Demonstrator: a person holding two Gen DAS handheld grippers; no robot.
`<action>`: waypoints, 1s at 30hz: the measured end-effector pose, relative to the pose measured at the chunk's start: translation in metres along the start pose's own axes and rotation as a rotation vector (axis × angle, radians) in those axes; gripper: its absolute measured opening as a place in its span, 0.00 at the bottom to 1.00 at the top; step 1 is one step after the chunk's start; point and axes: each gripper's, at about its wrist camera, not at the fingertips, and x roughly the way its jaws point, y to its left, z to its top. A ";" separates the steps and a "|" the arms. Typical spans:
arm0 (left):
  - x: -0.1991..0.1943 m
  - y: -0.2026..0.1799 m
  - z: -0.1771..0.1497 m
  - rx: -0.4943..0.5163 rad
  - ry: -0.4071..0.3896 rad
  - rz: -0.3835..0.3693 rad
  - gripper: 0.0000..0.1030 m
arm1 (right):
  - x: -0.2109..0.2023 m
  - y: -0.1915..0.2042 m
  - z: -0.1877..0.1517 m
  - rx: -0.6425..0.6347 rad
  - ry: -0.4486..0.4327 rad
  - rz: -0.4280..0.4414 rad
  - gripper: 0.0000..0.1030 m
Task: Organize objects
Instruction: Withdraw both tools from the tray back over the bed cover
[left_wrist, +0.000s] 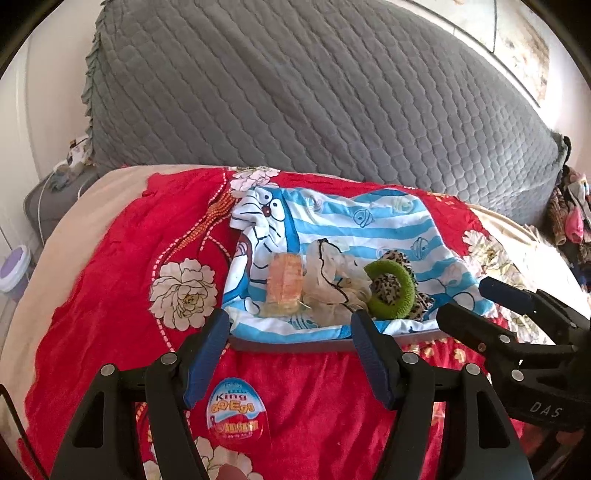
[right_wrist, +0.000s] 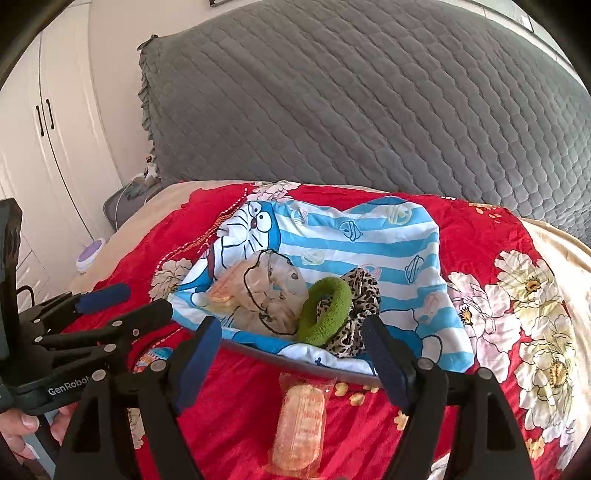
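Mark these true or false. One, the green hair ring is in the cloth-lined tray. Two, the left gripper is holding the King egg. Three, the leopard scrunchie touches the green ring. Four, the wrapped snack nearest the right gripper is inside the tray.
1. True. The green hair ring lies on the striped cloth that lines the tray.
2. False. The left gripper is open and empty; the King egg lies on the red blanket.
3. True. The leopard scrunchie sits against the ring and partly under it.
4. False. That wrapped snack lies on the blanket, outside the tray's near rim. The right gripper is open and empty above it.
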 end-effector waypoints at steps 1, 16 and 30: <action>-0.003 0.000 -0.001 0.000 -0.001 0.002 0.68 | -0.002 0.001 0.000 0.000 0.002 -0.002 0.76; -0.020 0.002 -0.008 -0.001 0.007 0.005 0.73 | -0.030 0.002 -0.002 0.009 -0.017 -0.034 0.83; -0.031 0.004 -0.010 -0.004 0.012 0.006 0.75 | -0.046 0.010 -0.003 0.001 -0.026 -0.031 0.87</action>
